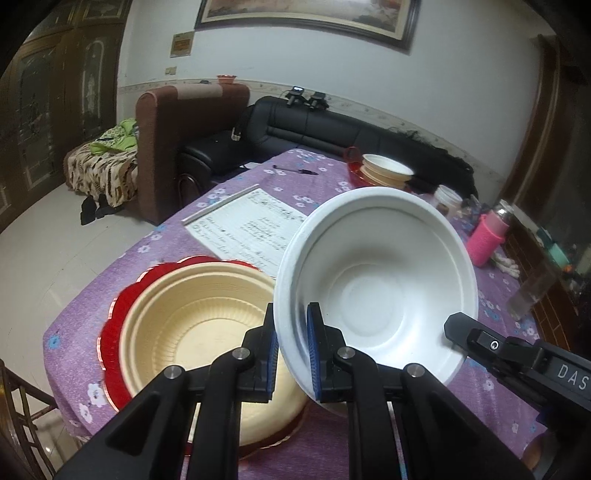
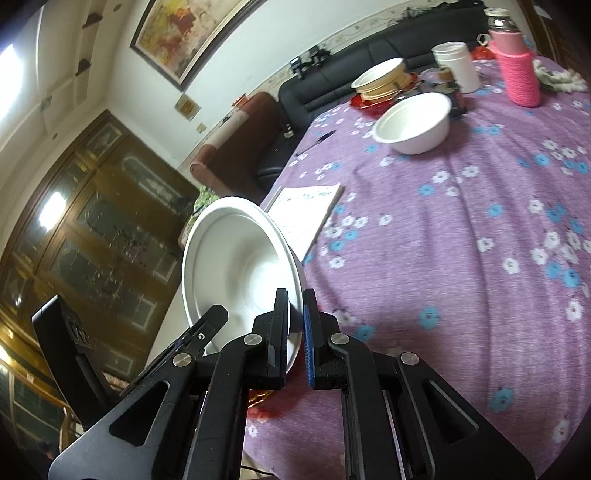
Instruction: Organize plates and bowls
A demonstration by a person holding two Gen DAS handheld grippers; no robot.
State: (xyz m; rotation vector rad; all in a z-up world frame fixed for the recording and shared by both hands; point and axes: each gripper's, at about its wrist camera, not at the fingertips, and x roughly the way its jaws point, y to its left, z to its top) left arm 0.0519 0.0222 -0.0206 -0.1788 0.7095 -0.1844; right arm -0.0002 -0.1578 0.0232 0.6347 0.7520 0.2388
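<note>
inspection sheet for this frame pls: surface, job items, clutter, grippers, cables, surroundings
Surface: table under purple floral cloth.
Job's things: white bowl held tilted above the table; beige bowl on red plate; second white bowl on the cloth; bowl stack on a red plate at the far edge.
Clutter: notebook, pen, pink-sleeved bottle, white jar.
Grippers: left gripper and right gripper both shut on the white bowl's rim.
Cables: nothing seen.
Surroundings: black sofa, brown armchair, framed painting.
</note>
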